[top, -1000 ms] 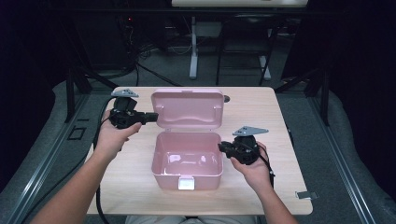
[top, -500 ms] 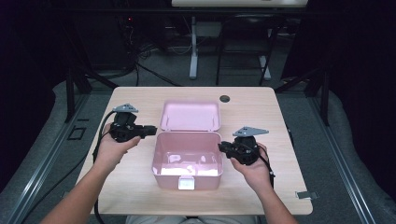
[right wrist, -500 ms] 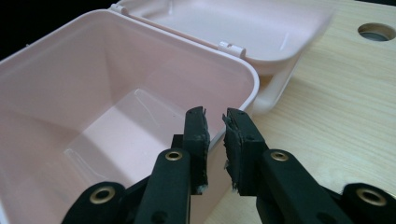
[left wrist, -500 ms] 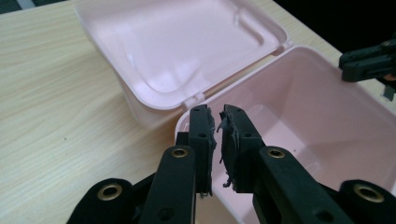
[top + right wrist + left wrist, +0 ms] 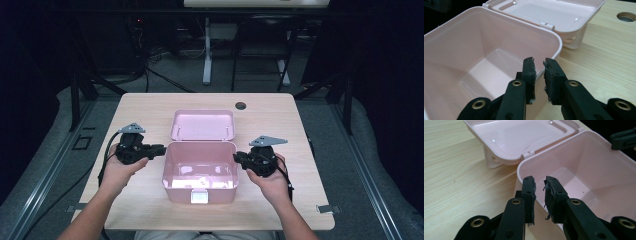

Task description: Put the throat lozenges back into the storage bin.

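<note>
A pink plastic box stands open at the middle of the table, empty inside, its lid laid back flat behind it. My left gripper is at the box's left upper corner, and my right gripper is at its right wall. In the left gripper view the jaws stand shut to a sliver with nothing between them, just over the box rim, with the lid beyond. The right gripper looks the same over the box rim, near the lid.
The wooden table has a round cable hole behind the lid. A white latch sits on the box's front wall. Dark floor, cables and stands surround the table.
The lid has swung from upright to lying flat behind the box. My left gripper has left the lid's edge and come down beside the box's left corner. The right gripper has barely moved.
</note>
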The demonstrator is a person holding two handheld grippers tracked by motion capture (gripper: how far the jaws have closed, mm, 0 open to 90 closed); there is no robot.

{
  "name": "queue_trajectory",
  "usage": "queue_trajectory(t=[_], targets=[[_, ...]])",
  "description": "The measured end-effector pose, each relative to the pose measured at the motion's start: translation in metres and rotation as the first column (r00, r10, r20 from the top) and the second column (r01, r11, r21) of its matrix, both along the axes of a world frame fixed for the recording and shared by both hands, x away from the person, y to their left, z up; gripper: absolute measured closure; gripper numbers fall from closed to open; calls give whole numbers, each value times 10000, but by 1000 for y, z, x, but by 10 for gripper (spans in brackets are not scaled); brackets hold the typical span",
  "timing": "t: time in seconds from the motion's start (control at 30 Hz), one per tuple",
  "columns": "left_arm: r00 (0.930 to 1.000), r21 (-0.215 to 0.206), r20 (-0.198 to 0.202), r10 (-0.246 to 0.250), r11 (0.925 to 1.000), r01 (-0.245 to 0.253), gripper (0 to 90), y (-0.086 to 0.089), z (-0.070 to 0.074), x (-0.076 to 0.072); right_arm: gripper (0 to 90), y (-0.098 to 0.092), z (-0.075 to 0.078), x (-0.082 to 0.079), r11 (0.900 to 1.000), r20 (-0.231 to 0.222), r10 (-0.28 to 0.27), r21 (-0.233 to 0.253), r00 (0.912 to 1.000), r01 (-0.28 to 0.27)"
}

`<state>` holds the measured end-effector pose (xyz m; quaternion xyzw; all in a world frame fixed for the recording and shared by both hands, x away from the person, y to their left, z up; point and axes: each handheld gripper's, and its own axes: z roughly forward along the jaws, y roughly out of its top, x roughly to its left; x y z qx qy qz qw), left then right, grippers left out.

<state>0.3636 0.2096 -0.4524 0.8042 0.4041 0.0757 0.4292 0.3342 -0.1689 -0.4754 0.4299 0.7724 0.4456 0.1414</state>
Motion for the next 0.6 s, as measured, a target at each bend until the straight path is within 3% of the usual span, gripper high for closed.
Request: queue_trajectory(t=[0.27, 0.6], targets=[[9999, 191, 97, 49, 9998, -51, 683, -4, -8, -6, 784, 1, 0, 0, 10000, 13, -24, -18, 10000, 24], [9992, 518, 374, 107, 9986, -126, 675, -6, -15, -8, 734, 1, 2, -1, 9999, -152, 114, 25, 9998, -114]])
